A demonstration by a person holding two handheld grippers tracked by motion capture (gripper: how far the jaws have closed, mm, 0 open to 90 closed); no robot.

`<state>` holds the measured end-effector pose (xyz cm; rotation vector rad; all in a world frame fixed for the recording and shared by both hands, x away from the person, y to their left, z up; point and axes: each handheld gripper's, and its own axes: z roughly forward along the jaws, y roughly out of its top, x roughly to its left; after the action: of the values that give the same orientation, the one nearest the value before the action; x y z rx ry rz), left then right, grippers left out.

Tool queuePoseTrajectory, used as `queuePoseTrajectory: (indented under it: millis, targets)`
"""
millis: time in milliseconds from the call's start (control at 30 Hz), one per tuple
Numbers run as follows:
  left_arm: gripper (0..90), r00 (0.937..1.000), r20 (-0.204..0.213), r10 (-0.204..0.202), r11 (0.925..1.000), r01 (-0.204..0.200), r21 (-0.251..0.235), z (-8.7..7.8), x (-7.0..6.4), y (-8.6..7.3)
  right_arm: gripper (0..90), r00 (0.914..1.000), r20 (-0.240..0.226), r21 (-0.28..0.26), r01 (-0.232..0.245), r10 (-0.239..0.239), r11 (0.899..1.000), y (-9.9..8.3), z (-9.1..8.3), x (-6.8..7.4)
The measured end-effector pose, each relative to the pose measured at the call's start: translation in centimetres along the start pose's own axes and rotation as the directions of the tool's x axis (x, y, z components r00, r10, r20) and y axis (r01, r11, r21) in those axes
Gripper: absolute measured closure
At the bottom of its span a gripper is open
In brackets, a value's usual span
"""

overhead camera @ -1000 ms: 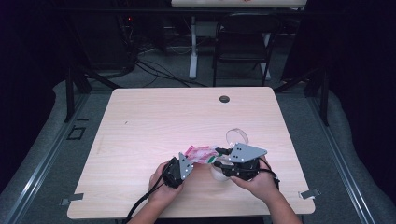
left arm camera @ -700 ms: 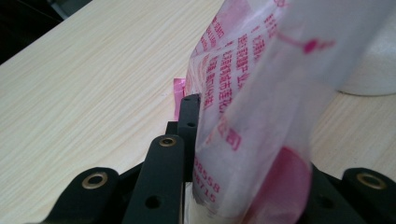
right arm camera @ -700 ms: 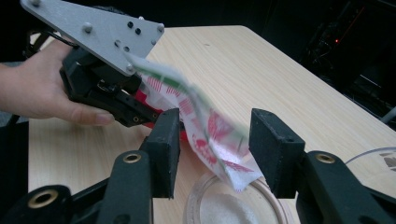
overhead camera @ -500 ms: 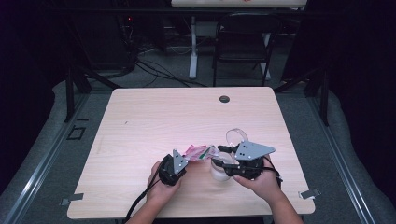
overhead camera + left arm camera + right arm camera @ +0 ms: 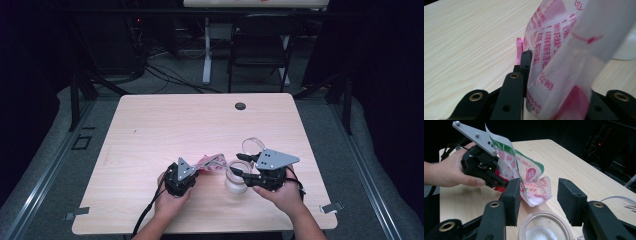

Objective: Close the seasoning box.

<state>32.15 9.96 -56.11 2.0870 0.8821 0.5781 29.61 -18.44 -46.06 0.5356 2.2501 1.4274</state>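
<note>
Pinching the pink-printed plastic bag (image 5: 529, 180), left gripper (image 5: 181, 176) risks spilling powder beside the round jar (image 5: 545, 227); right gripper's (image 5: 539, 195) fingers spread

One printed plastic bag (image 5: 211, 162), one white jar (image 5: 236, 181), one clear lid (image 5: 252, 146), and two tongs lie over one table (image 5: 165, 125).
</note>
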Motion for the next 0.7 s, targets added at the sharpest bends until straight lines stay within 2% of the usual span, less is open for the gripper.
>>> queuePoseTrajectory:
  millis: [167,333,400,700]
  targets:
    - [79.3,0.9991,0.026,-0.033,0.9993,0.034,-0.014,-0.1,0.7,0.0,53.3,0.9999,0.012,-0.005,-0.006,0.006,1.0,-0.1,-0.1,-0.2]
    - [80.3,0.998,0.034,-0.052,0.9981,0.054,-0.032,-0.4,1.3,0.0,53.7,0.9998,0.017,-0.003,-0.01,0.01,1.0,-0.1,-0.3,-0.3]
    - [80.6,0.9963,0.043,-0.075,0.9961,0.076,-0.044,-0.5,1.7,0.1,53.8,0.9998,0.019,-0.005,-0.012,0.012,1.0,-0.1,-0.3,-0.3]
    - [82.4,0.9941,0.033,-0.103,0.9924,0.105,-0.063,-1.3,3.1,-0.1,54.0,0.9996,0.024,0.0,-0.015,0.015,1.0,-0.2,-0.2,-0.4]
